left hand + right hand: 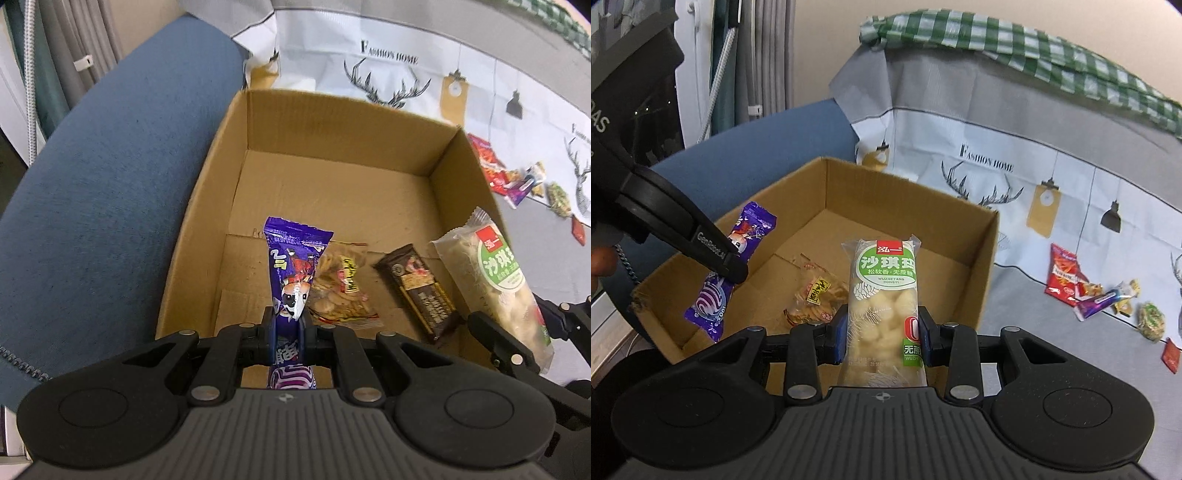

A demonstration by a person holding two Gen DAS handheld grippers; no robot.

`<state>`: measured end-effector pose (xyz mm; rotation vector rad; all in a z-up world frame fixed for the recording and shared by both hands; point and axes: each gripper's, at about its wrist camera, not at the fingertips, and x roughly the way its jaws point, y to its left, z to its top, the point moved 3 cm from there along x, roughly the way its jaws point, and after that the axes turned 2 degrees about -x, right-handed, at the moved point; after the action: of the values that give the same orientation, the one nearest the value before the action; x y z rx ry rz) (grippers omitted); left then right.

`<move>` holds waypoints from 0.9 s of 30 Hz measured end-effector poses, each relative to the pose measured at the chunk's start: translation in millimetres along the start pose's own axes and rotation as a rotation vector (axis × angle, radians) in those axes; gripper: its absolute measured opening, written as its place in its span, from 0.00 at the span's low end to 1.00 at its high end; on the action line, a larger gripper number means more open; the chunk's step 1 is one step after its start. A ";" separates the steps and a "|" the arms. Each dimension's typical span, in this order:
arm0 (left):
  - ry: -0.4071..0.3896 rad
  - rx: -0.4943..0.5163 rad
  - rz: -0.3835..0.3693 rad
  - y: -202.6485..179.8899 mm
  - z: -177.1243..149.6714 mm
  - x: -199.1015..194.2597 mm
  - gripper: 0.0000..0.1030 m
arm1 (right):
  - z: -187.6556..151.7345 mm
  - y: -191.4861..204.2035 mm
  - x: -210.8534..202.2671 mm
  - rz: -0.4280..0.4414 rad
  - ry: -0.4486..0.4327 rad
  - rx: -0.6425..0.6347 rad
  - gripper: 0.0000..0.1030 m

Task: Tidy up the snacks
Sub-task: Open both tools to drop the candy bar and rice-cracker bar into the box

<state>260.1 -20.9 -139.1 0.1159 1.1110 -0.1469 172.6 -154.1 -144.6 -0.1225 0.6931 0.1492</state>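
Blue sofa cushion (103, 177) and a printed cloth (1015, 229) surround the cardboard box (229, 155) I'm filling. My left gripper (289, 321) is clenched on a purple candy bag (291, 266), held over the box's near end so it drops beside the cracker packet (341, 291) and brown bar (417, 291). My right gripper (882, 332) clasps a pale pastry pack (884, 295) above the box rim. More snacks (1086, 288), somewhat blurred, wait on the cloth.
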 end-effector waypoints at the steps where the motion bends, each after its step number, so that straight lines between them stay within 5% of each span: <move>1: 0.006 0.002 0.003 0.5 1.1 4.5 0.11 | 0.0 0.2 4.9 0.000 0.005 -0.001 0.37; 4: 0.017 0.009 0.021 1.5 5.1 16.5 0.12 | -0.8 -0.9 15.9 -0.008 0.019 0.006 0.37; 5: 0.005 0.023 0.034 0.7 6.5 18.5 0.20 | -0.8 -1.6 19.4 -0.013 0.023 0.011 0.37; 7: -0.012 0.067 0.054 -2.6 9.6 19.6 0.69 | -0.2 -2.5 23.4 -0.022 0.017 0.019 0.43; 8: -0.022 0.077 0.057 -2.9 11.5 17.3 1.00 | 1.0 -3.2 23.9 -0.024 0.011 0.021 0.61; 9: -0.049 0.073 0.050 -1.8 11.9 11.5 1.00 | 1.9 -3.6 22.9 -0.023 0.004 0.021 0.74; 14: -0.035 0.037 0.037 11.8 -11.4 -11.9 1.00 | -2.5 -3.5 1.2 -0.022 -0.001 -0.003 0.84; 20: 0.000 -0.025 0.101 19.4 -75.9 -48.8 1.00 | -35.4 5.9 -50.2 0.007 0.092 0.014 0.86; 22: 0.033 -0.027 0.068 13.3 -97.0 -57.5 1.00 | -44.1 10.7 -70.1 0.035 0.110 0.027 0.87; 27: -0.018 0.015 0.097 -5.0 -127.2 -89.7 1.00 | -50.4 16.7 -117.3 0.018 0.052 0.044 0.88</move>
<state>107.8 0.7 -114.4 0.1815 1.0841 -0.0698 49.0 -157.2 -108.6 -0.0786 0.7489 0.1484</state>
